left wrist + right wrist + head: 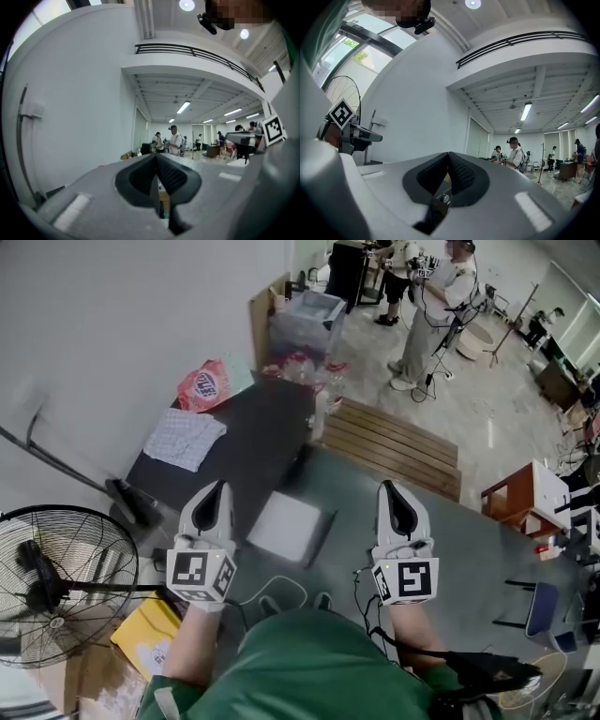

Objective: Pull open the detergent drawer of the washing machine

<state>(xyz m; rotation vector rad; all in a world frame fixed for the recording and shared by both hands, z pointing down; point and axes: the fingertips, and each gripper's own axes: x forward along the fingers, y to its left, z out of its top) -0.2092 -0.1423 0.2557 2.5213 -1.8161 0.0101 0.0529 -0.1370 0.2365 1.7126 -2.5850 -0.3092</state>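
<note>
Drawer not made out in any view, nor any washing machine for certain; the pull is judged not begun, all of it left. Left gripper (217, 493) and right gripper (395, 495) are held level, jaws closed on nothing. White box (284, 527) is seen just beyond. Farther off, pink bag (204, 385): print too small to be read.

Green short-sleeved shirt (300, 667). Above it, left gripper (219, 487) and right gripper (393, 487): pale grey shells, black pads (212, 507), black-and-white marker cubes (200, 575). A black cable (424, 650) runs beside the shirt.
</note>
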